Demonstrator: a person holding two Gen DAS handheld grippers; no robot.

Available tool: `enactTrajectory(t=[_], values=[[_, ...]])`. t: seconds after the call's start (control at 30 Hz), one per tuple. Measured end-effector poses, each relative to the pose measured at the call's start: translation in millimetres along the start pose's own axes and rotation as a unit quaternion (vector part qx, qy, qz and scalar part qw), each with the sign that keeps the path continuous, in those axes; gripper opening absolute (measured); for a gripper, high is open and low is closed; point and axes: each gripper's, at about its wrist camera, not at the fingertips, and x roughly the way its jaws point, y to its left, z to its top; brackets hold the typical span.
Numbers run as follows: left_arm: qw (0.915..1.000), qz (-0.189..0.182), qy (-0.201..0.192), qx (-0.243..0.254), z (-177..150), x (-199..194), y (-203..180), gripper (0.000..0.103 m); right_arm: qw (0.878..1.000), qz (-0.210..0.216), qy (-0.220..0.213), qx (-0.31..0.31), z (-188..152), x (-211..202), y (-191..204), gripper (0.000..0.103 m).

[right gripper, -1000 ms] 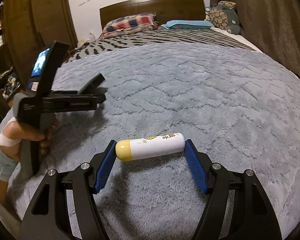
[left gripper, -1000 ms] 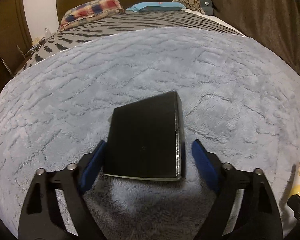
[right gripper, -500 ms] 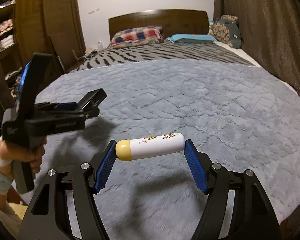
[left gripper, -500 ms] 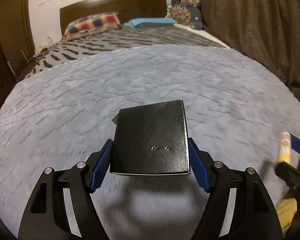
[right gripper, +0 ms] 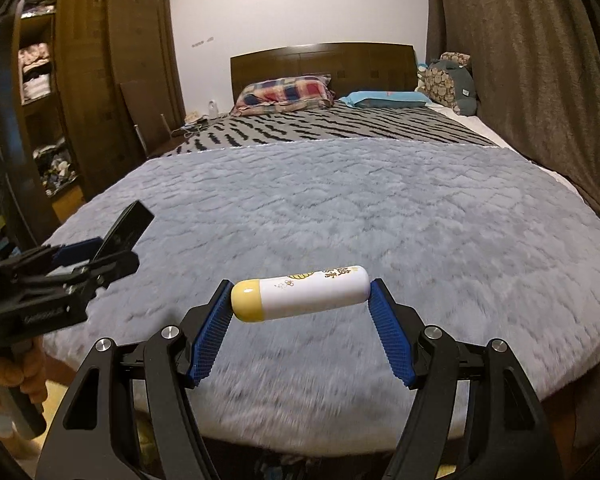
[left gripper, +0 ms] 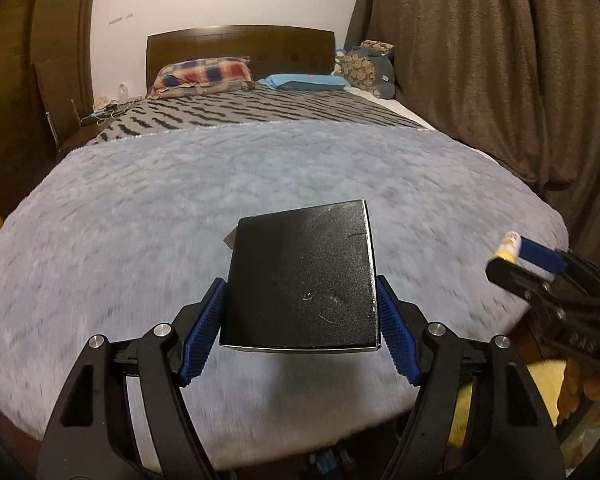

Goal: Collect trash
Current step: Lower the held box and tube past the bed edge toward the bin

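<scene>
- Black box (left gripper: pixel 302 280) pinched between blue pads of left gripper (left gripper: pixel 300 320), lifted clear of grey fuzzy blanket (left gripper: pixel 140 208), flat top facing up, slightly tilted.
- Same box seen edge-on in right wrist view (right gripper: pixel 128 226), sticking up out of left gripper (right gripper: pixel 100 256) at left edge.
- White tube with yellow cap (right gripper: pixel 302 294) clamped endwise in right gripper (right gripper: pixel 300 316), lying crosswise, cap toward left pad, held above blanket (right gripper: pixel 380 208).
- Tube tip (left gripper: pixel 510 242) and right gripper (left gripper: pixel 540 268) visible at far right of left wrist view, near foot corner of bed.
- Hand (right gripper: pixel 12 376) wrapped round left gripper's handle, bottom left.
- Striped bedspread (left gripper: pixel 260 114) past blanket, plaid pillow (left gripper: pixel 204 76) and blue pillow (left gripper: pixel 308 81) at wooden headboard (left gripper: pixel 240 50).
- Brown curtain (left gripper: pixel 500 80) along right side; wardrobe (right gripper: pixel 80 80) with open shelves on left.
- Blanket near edge motion-blurred.
</scene>
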Motion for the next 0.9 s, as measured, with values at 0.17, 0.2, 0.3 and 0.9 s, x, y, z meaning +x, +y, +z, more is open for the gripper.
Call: enactTrajectory(t=[0.17,0.2,0.3,0.9], values=[[0.9997,-0.007,0.023,-0.008,-49.9,-14.7,-6.4,0.069,1.0,0.001,0.014,0.009,-38.1,-16.9,1.8,0.069],[0.9995,-0.009,0.03,-0.01,-58.7,-15.0,-7.8,0.069,1.0,0.002,0.02,0.012,-45.8,-17.8,2.4,0.069],[0.9981,-0.021,0.056,-0.016,-88.8,-13.2,-10.5,0.069,0.999,0.003,0.041,0.015,-67.1,-17.2,4.2,0.069],[0.9712,-0.041,0.235,-0.011,-207.5,90.7,-18.0,0.069,0.972,0.01,0.234,0.032,-180.5,77.6,9.8,0.069]])
